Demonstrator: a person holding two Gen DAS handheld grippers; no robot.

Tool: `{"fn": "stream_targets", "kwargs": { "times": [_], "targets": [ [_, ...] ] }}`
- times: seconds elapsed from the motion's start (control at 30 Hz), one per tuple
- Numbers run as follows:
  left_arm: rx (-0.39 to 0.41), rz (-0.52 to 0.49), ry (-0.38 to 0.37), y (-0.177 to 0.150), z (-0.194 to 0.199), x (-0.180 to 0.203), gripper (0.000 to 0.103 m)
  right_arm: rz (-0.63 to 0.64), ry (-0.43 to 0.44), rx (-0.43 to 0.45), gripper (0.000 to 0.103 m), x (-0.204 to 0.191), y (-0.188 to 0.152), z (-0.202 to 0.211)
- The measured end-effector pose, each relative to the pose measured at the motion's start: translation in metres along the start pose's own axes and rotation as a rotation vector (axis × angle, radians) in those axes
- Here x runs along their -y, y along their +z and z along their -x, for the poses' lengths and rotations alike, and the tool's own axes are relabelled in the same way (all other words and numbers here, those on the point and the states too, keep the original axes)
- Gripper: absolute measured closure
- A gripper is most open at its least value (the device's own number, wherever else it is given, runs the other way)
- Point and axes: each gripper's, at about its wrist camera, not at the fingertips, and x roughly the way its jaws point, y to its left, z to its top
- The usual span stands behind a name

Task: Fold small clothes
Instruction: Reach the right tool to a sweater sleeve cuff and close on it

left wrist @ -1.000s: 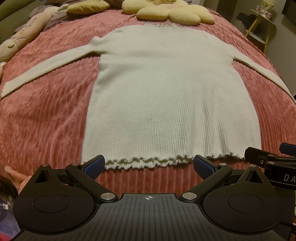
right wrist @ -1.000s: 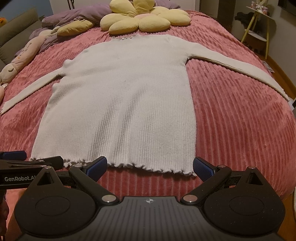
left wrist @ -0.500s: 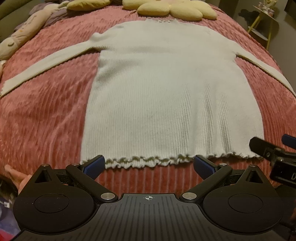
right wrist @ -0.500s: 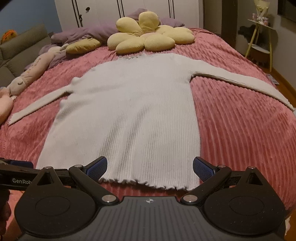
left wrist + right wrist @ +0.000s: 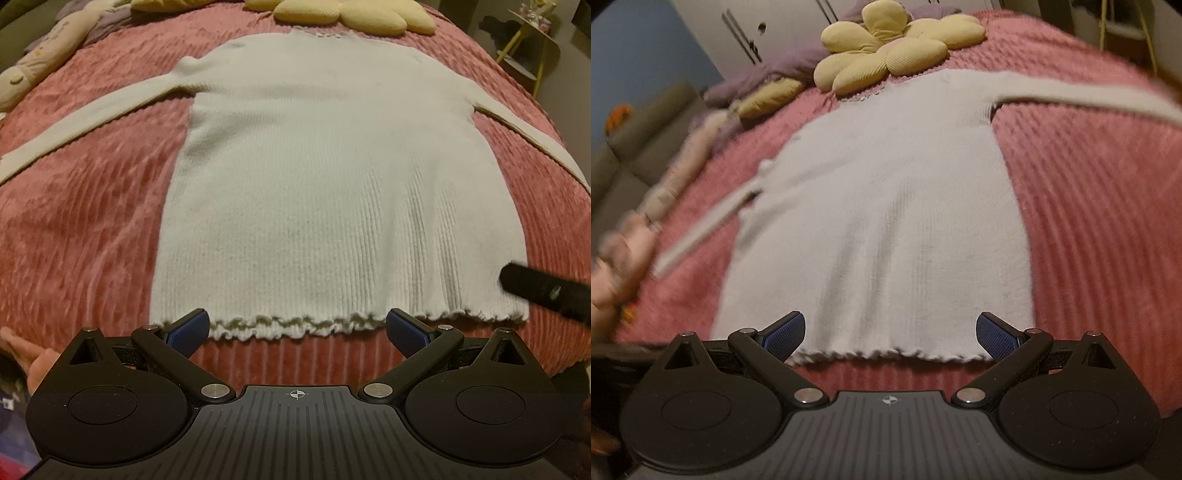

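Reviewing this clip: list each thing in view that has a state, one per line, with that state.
White sweater: spread flat on the bedspread, unfolded, sleeves stretched out to both sides.
Frilled hem: lying flat, not gripped.
Left tongs: open, at the hem, holding nothing.
Right tongs: open, at the hem, holding nothing.
Flower cushion: lying beyond the collar.

The sweater [image 5: 332,184] is white with thin ribbed lines and a frilly bottom edge. The bedspread [image 5: 81,221] under it is pink with fat stripes. At the top of the frame, the flower pillow [image 5: 886,48] is yellow. Both black grippers have blue pads [image 5: 186,329].
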Motion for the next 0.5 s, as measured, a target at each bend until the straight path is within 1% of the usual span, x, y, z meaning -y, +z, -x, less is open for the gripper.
{"fn": "stream_targets", "kwargs": {
  "times": [0.1, 0.13, 0.17, 0.23, 0.3, 0.4, 0.43, 0.47, 0.5],
  "targets": [
    [0.024, -0.004, 0.012, 0.011, -0.002, 0.000, 0.000, -0.131, 0.076, 0.019, 0.004, 0.029, 0.009, -0.004],
    [0.038, -0.008, 0.019, 0.016, -0.003, 0.000, 0.000, -0.179, 0.092, 0.042, 0.004, 0.044, 0.016, -0.003],
    [0.052, -0.011, 0.025, 0.020, -0.004, 0.001, 0.000, -0.212, 0.101, 0.073, 0.004, 0.055, 0.022, -0.002],
    [0.081, -0.006, 0.037, 0.033, -0.009, 0.001, 0.000, -0.264, 0.094, 0.162, 0.005, 0.083, 0.038, 0.004],
    [0.108, 0.009, 0.023, 0.047, -0.016, 0.001, 0.000, -0.323, 0.061, 0.257, 0.011, 0.117, 0.056, 0.010],
    [0.143, 0.054, 0.015, 0.067, -0.030, 0.001, 0.000, -0.477, 0.011, 0.346, 0.031, 0.176, 0.079, 0.015],
    [0.157, 0.065, 0.014, 0.073, -0.035, 0.001, 0.000, -0.532, -0.006, 0.370, 0.047, 0.195, 0.084, 0.016],
    [0.167, 0.074, 0.017, 0.078, -0.040, 0.002, 0.000, -0.580, -0.013, 0.396, 0.055, 0.214, 0.089, 0.016],
    [0.178, 0.082, 0.020, 0.084, -0.046, 0.004, 0.000, -0.626, -0.027, 0.416, 0.057, 0.232, 0.095, 0.016]
  ]
}}
